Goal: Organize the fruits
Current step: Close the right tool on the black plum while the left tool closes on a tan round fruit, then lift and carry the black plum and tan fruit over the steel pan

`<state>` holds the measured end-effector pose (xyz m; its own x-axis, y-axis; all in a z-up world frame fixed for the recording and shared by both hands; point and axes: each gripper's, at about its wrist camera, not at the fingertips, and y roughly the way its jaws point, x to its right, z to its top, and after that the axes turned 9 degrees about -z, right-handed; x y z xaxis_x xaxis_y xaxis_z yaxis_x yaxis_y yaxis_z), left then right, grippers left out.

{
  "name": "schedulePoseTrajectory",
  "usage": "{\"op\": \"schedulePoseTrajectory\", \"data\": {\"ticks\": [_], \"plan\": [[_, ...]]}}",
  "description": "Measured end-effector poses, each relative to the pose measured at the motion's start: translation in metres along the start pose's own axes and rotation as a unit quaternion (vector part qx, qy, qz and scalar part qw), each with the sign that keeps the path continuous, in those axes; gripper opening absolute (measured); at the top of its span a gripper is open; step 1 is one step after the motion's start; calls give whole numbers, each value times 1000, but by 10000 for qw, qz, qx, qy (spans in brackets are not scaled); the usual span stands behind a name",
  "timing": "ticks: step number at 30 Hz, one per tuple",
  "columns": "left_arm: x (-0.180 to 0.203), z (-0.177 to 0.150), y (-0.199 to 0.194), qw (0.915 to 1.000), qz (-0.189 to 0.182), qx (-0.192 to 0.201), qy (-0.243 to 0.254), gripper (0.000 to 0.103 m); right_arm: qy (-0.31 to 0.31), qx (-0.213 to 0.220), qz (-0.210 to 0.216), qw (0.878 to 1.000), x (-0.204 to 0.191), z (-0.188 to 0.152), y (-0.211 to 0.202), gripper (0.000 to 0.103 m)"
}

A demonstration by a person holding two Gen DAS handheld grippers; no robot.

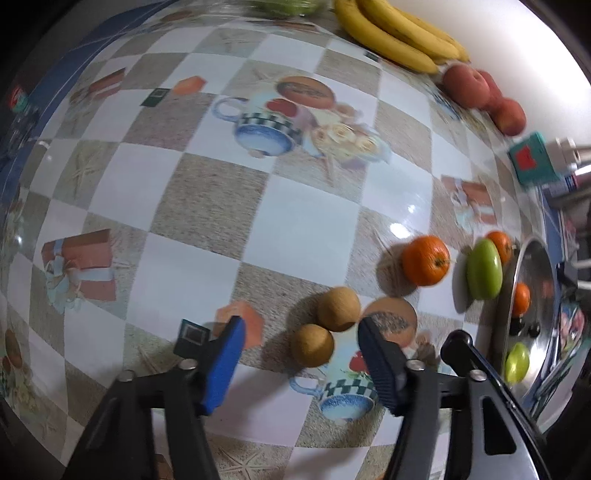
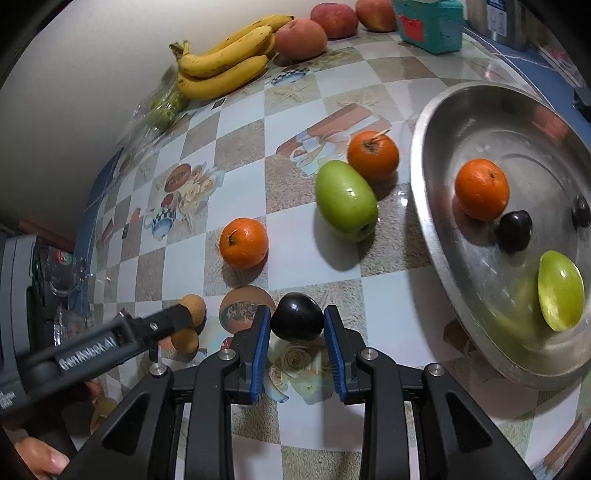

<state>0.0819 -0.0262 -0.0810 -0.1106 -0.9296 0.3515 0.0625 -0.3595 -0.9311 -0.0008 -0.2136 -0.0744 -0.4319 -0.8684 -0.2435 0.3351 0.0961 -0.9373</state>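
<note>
My right gripper [image 2: 295,313] is shut on a dark, glossy fruit [image 2: 297,319], with a blue pad against each side of it just above the checked tablecloth. My left gripper [image 1: 301,325] points down, open, over two small brown fruits [image 1: 312,345]. They lie between its blue pads [image 1: 227,354], and neither pad touches them. The right wrist view shows that left gripper [image 2: 177,317] at the lower left, next to the brown fruits [image 2: 194,308]. A steel bowl [image 2: 436,236] on the right holds an orange [image 2: 480,190], a dark fruit [image 2: 515,230] and a green fruit [image 2: 559,291].
Two loose oranges [image 2: 243,242] [image 2: 373,155] and a green fruit [image 2: 345,201] lie left of the bowl. Bananas [image 2: 225,62], red peaches [image 2: 301,38], a bag of green fruit [image 2: 166,105] and a teal box [image 2: 430,24] line the wall. A person's finger [image 2: 40,458] shows bottom left.
</note>
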Motion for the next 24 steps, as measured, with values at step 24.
{"op": "schedulePoseTrajectory", "data": {"ticks": [24], "plan": [[17,3,-12,9992,-173,188,315,27,36,128,241,9996,1,4,-13,31]]}}
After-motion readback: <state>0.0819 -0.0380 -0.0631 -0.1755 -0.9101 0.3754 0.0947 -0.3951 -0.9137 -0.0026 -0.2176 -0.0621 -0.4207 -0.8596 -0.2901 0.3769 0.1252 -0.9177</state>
